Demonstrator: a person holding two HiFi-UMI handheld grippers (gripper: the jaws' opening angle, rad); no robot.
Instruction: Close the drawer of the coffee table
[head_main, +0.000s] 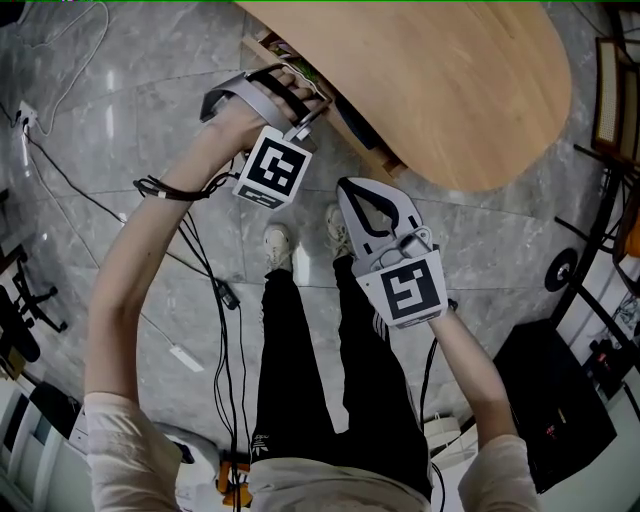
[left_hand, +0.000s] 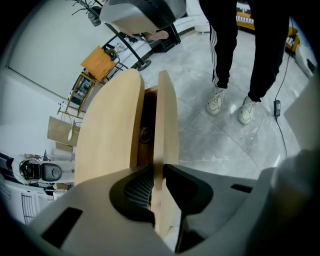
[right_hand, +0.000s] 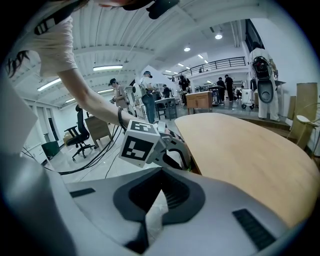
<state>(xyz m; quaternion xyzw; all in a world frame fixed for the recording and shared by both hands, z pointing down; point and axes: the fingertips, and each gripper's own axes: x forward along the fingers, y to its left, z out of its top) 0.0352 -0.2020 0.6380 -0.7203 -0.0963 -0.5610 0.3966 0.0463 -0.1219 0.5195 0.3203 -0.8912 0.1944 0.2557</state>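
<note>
Light wooden drawer front (left_hand: 166, 125) sits clamped edgewise in the left tool (left_hand: 159, 172), ajar from the oval wooden coffee-table surface (left_hand: 107, 135) just beside it. Right tool (head_main: 348, 190) hangs closed, empty. Closing step appears in hand; next, a steady inward push until flush.

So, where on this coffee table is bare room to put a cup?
The light wooden oval tabletop is bare wherever visible. Crowded only at the edge nearest the person, where the left claw grips the front panel of the open drawer.
</note>
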